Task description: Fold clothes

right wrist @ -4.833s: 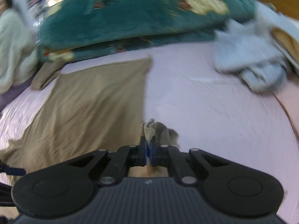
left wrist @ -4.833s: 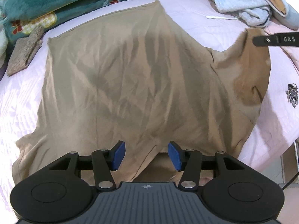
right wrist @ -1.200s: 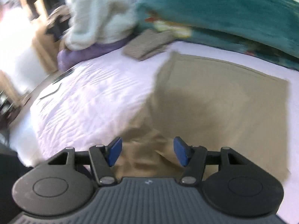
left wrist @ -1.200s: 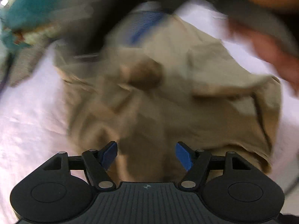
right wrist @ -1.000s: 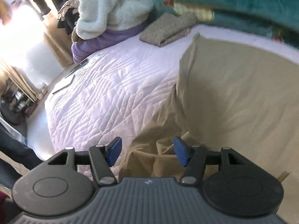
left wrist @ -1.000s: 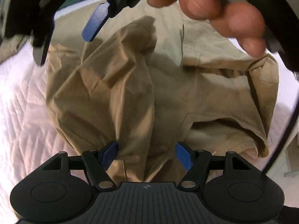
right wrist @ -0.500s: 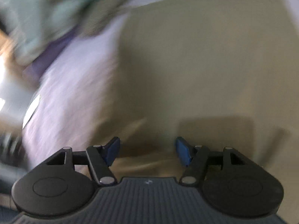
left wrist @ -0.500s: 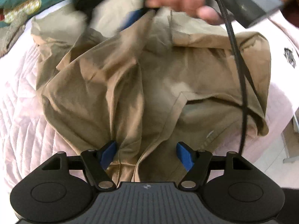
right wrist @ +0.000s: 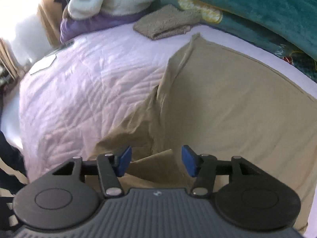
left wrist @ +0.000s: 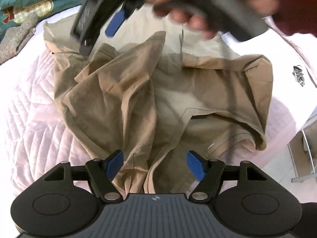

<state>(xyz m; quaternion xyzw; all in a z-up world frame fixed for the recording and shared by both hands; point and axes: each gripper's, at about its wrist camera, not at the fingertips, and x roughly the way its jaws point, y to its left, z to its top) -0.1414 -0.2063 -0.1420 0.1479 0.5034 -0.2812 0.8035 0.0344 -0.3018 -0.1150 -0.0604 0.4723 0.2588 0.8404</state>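
A tan garment (left wrist: 158, 99) lies rumpled on the pale pink quilted bed (left wrist: 29, 109), one side folded over in bunched ridges. My left gripper (left wrist: 155, 163) hovers open above its near edge, with cloth below the blue pads but not pinched. In the left wrist view the right gripper and the hand (left wrist: 190, 19) that holds it show blurred over the garment's far part. In the right wrist view my right gripper (right wrist: 156, 161) is over a raised fold of the garment (right wrist: 227, 103); its jaws are closing, the pads apart and not pressing the cloth.
A teal patterned blanket (right wrist: 257, 6) lies along the far side of the bed, with a folded grey-brown towel (right wrist: 166, 22) beside it. A white fluffy garment on purple cloth (right wrist: 111, 2) sits at the bed's far left. The bed's edge and the floor (left wrist: 277, 170) show at right.
The right gripper has swung across the garment's far part and now points at its left folded edge. The left gripper has lifted slightly; the garment's bunched fold has spread a little.
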